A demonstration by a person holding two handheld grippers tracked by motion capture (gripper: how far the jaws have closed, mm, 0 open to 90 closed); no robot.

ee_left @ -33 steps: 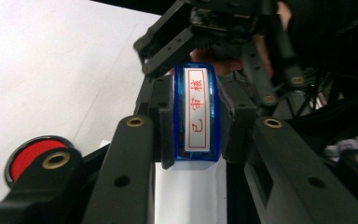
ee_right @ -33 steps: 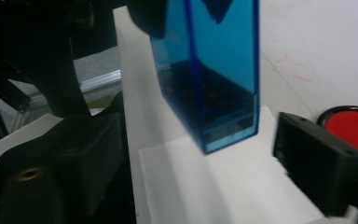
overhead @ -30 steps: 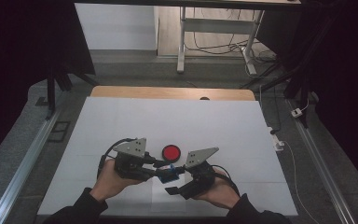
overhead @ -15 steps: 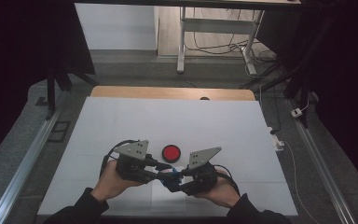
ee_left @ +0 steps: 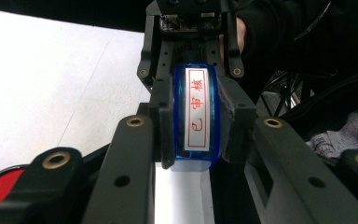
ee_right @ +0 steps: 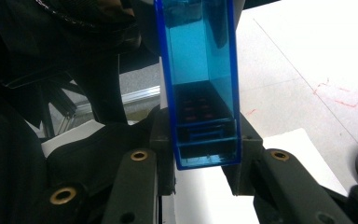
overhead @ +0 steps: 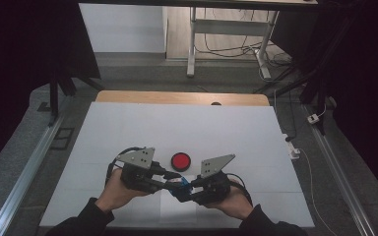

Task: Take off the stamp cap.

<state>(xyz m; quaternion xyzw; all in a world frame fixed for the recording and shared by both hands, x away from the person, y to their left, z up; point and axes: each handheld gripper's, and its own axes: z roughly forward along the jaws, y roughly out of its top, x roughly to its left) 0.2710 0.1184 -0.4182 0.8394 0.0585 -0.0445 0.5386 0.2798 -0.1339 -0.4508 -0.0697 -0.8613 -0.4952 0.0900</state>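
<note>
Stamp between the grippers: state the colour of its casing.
Translucent blue stamp, clearest in the right gripper view.

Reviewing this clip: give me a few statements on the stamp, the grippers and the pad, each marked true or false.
1. Both grippers grip the blue stamp. True: the left gripper and the right gripper are each shut on an end.
2. The stamp's label bears green print. False: it is red.
3. The red ink pad lies on the white sheet. True.
4. The ink pad sits between the right gripper's jaws. False: it lies apart, beyond the grippers.
</note>
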